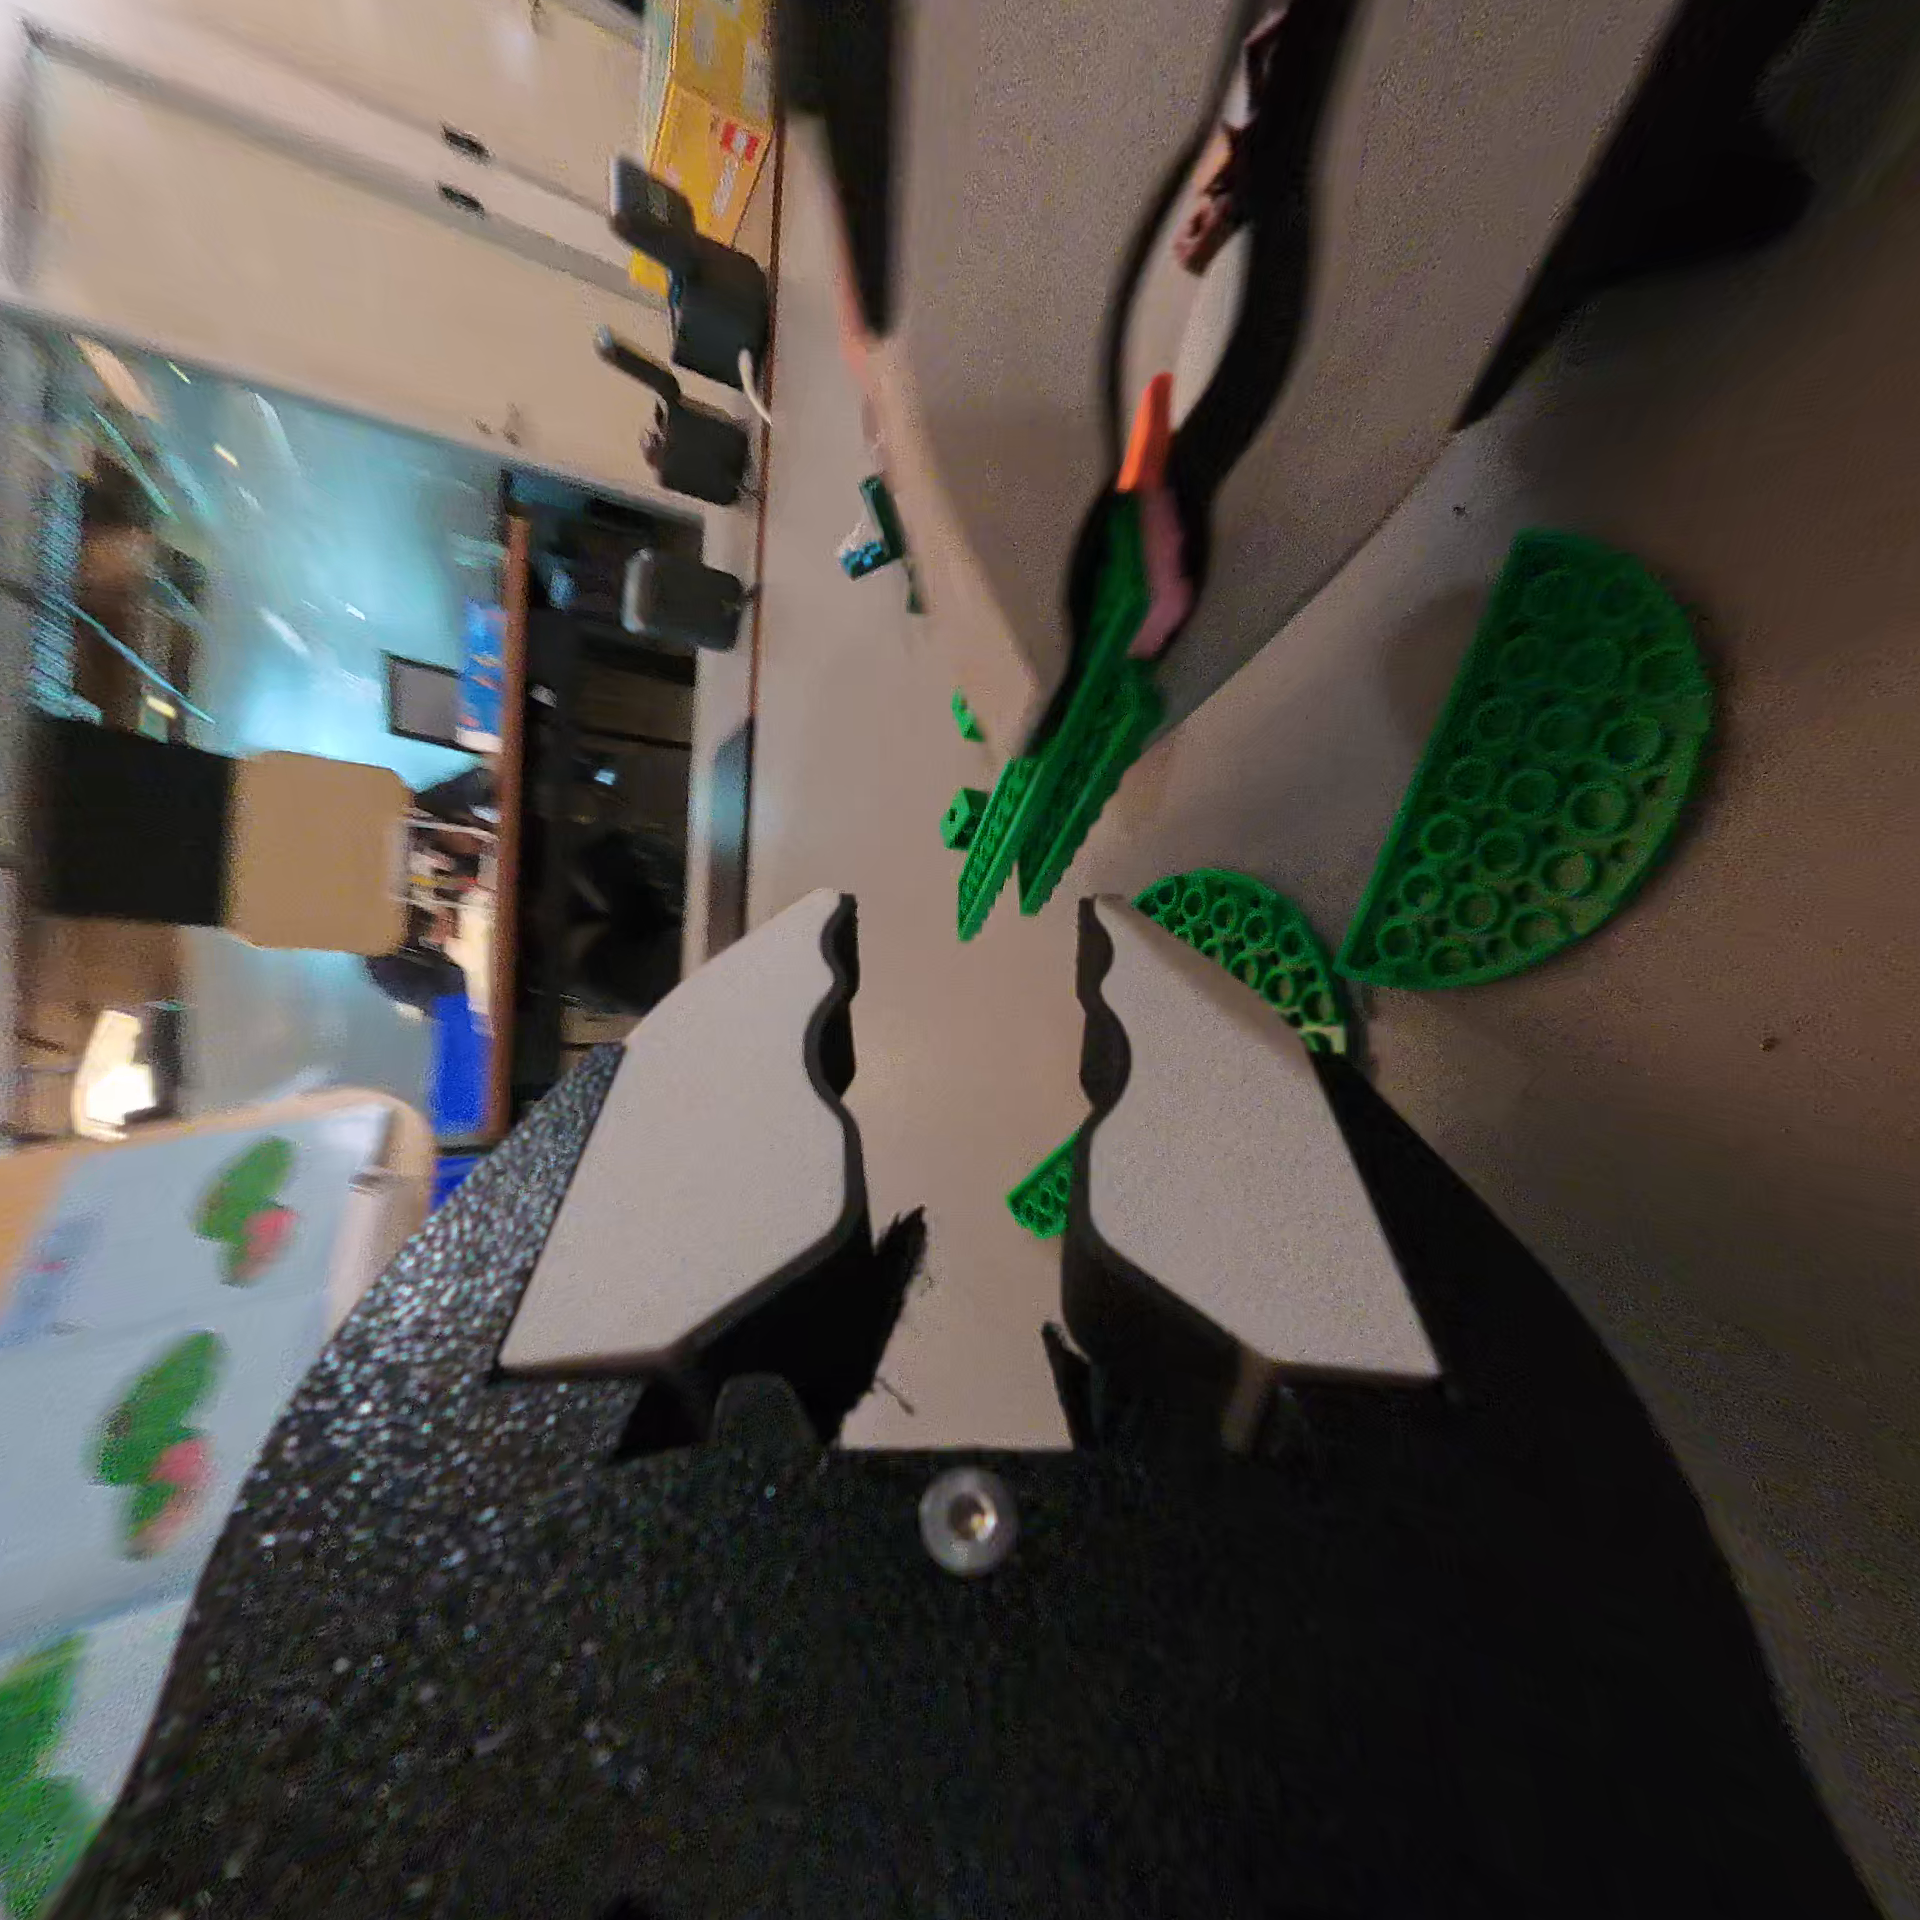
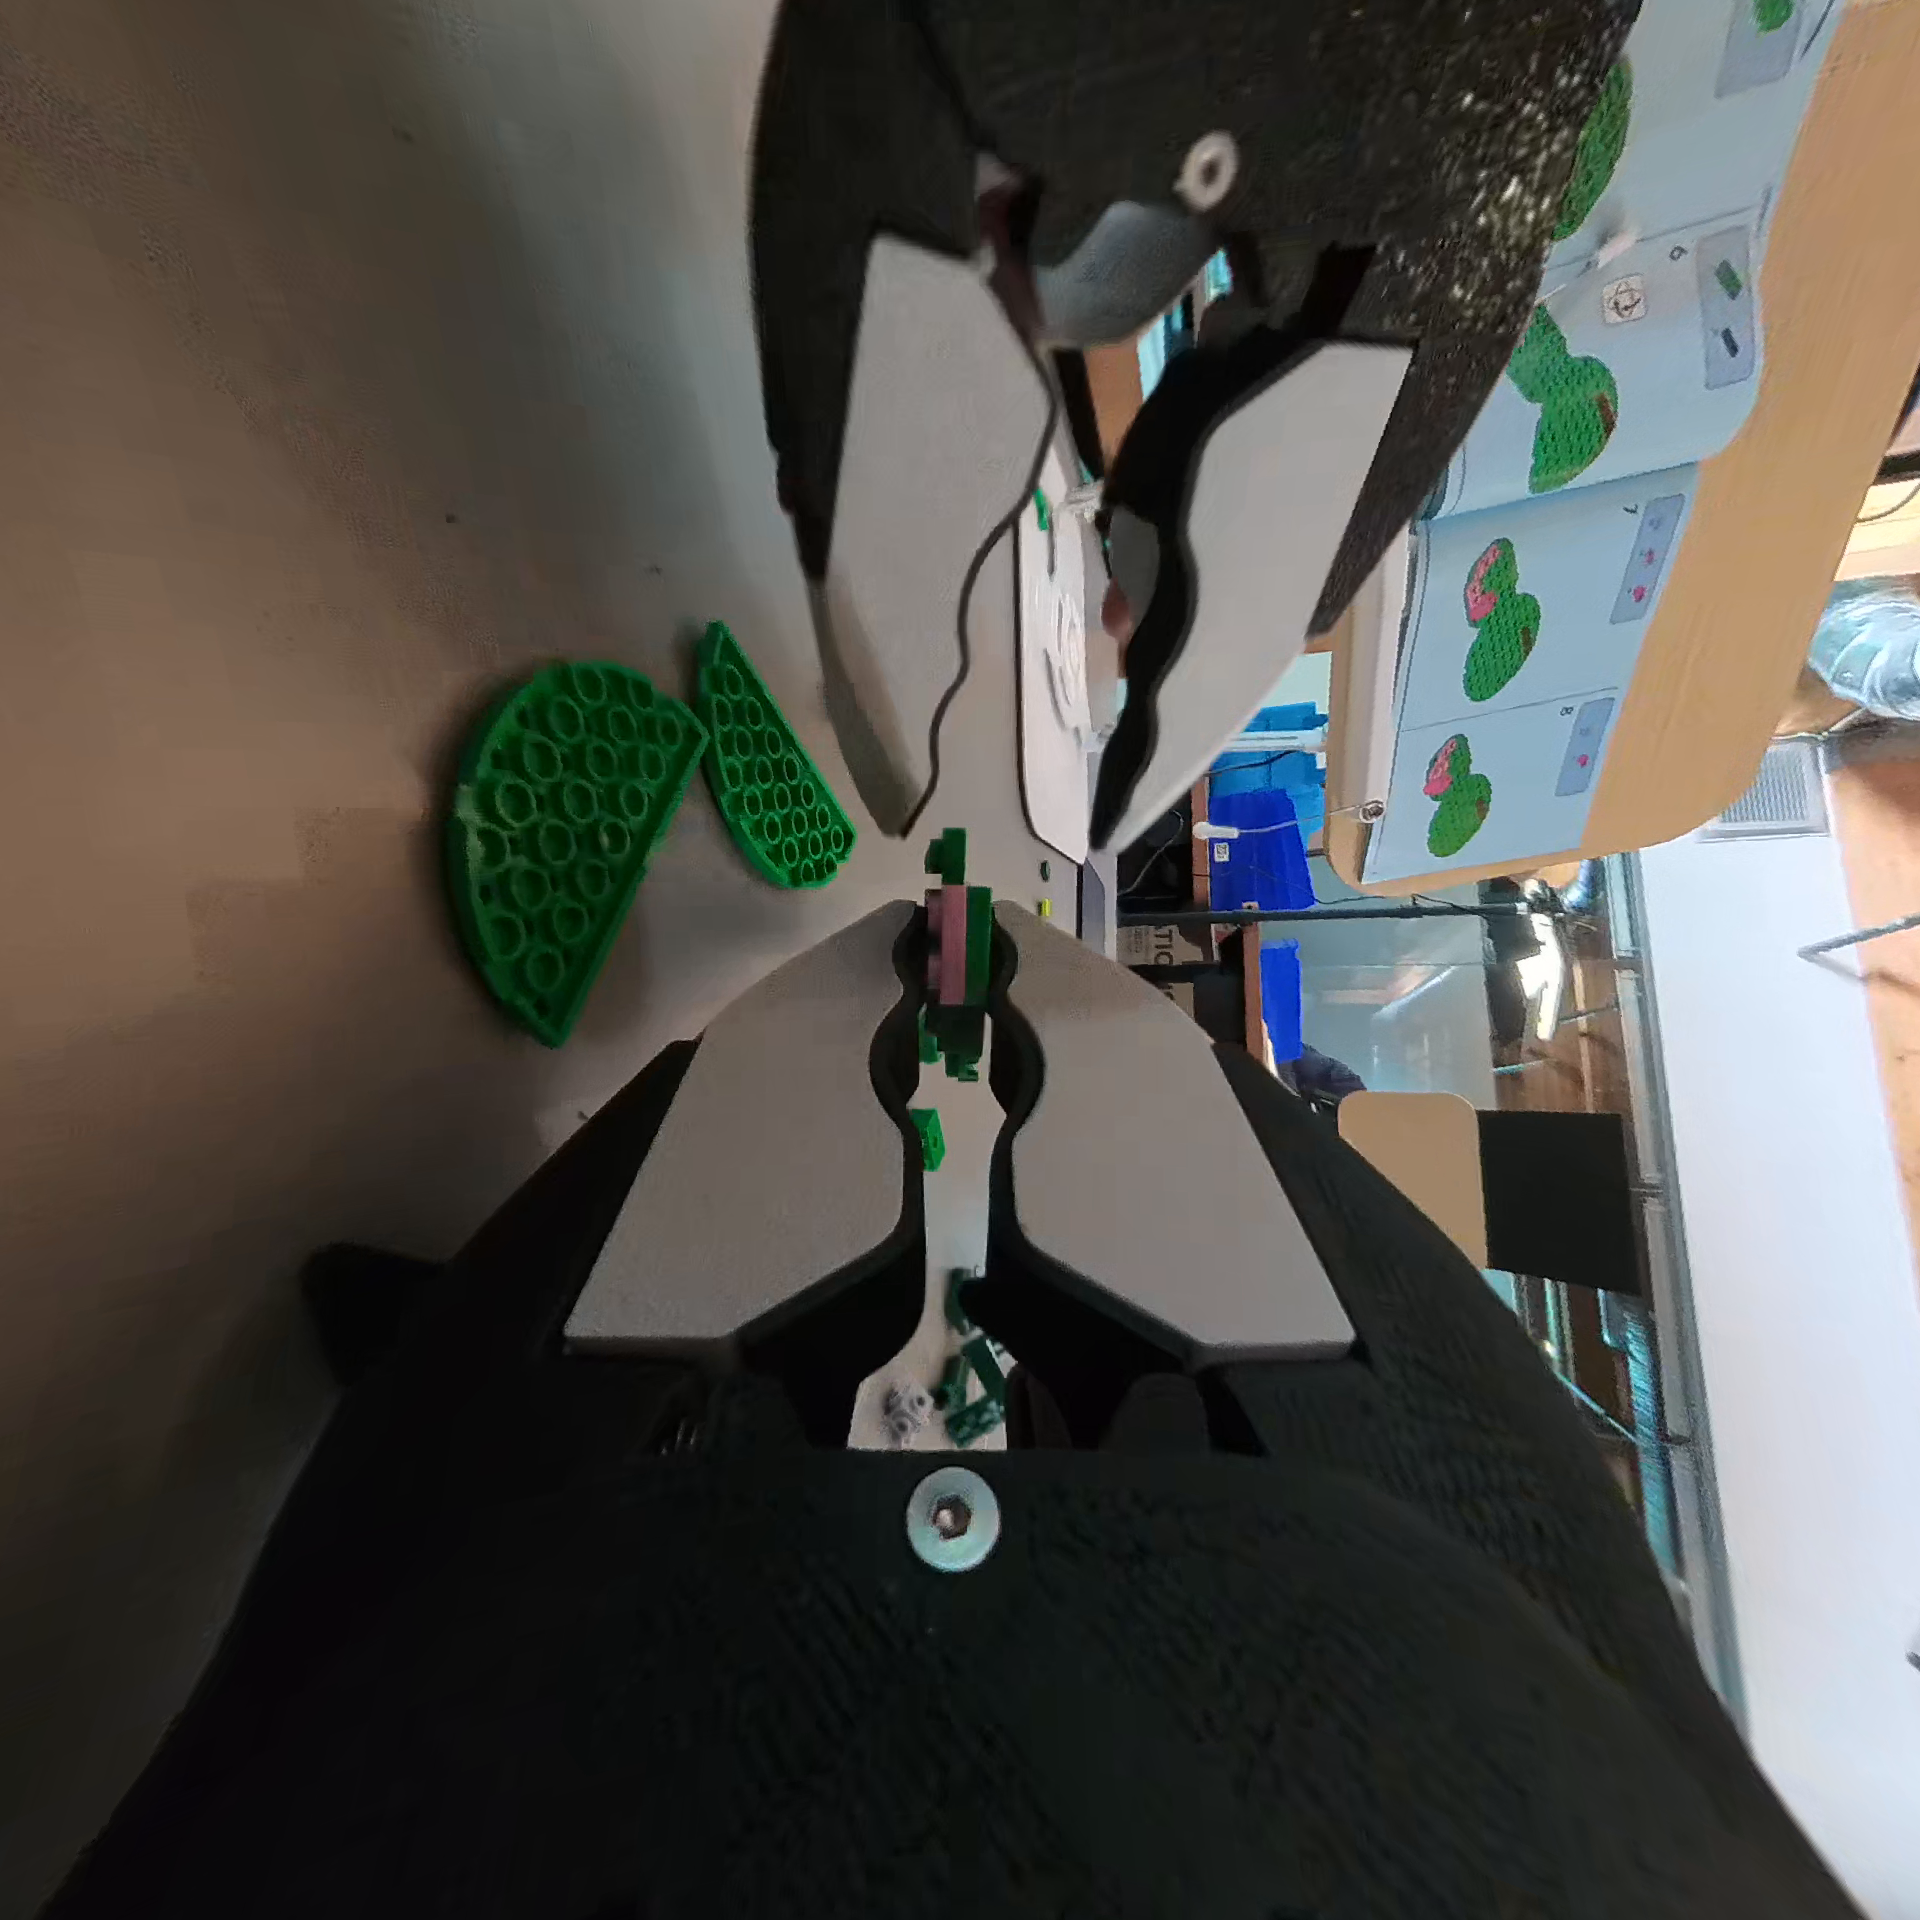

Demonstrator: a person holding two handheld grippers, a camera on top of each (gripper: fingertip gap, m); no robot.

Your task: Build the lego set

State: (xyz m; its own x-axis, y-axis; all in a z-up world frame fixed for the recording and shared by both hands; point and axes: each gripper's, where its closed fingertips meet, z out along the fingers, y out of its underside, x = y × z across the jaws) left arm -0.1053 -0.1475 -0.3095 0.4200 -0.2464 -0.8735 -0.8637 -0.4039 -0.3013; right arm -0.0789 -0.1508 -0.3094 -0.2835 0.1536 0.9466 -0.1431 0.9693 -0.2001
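Observation:
My right gripper is shut on a small assembly of green plates with a pink piece, held edge-on above the table. In the left wrist view that assembly hangs from the right gripper, with pink and orange pieces on it. My left gripper is open and empty, pointing at the assembly from close by. It also shows in the right wrist view. A large green half-round plate and a smaller one lie studs-down on the table beside both grippers.
Small loose green pieces, dark green pieces and a grey piece lie on the table under my right gripper. An open instruction booklet stands on a wooden stand. A yellow box sits at the table's far edge.

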